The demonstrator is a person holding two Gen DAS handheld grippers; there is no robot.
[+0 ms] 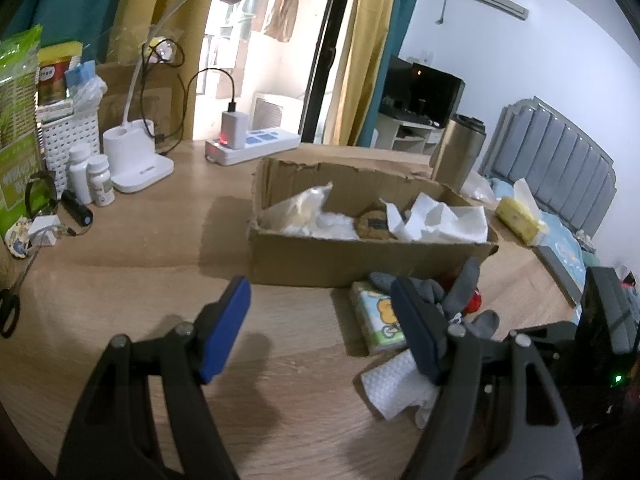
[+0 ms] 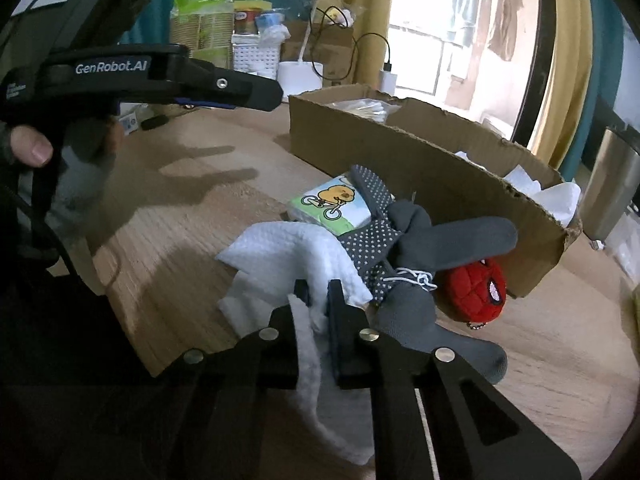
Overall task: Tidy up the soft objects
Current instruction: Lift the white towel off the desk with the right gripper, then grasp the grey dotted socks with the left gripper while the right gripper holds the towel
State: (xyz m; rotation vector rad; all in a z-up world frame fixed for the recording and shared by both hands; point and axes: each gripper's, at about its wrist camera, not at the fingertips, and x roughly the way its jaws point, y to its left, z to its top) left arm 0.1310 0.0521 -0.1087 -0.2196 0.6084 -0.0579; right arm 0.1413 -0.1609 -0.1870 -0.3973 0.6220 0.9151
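An open cardboard box stands on the wooden desk and holds white tissues and a brown soft item. In front of it lie a tissue pack with a cartoon, grey dotted gloves, a red Spider-Man plush and a white cloth. My right gripper is shut on the white cloth. My left gripper is open and empty, above the desk left of the pile; it also shows in the right wrist view.
A desk lamp base, a power strip, pill bottles, a white basket and scissors crowd the desk's left. A steel tumbler and a yellow tissue pack stand right of the box.
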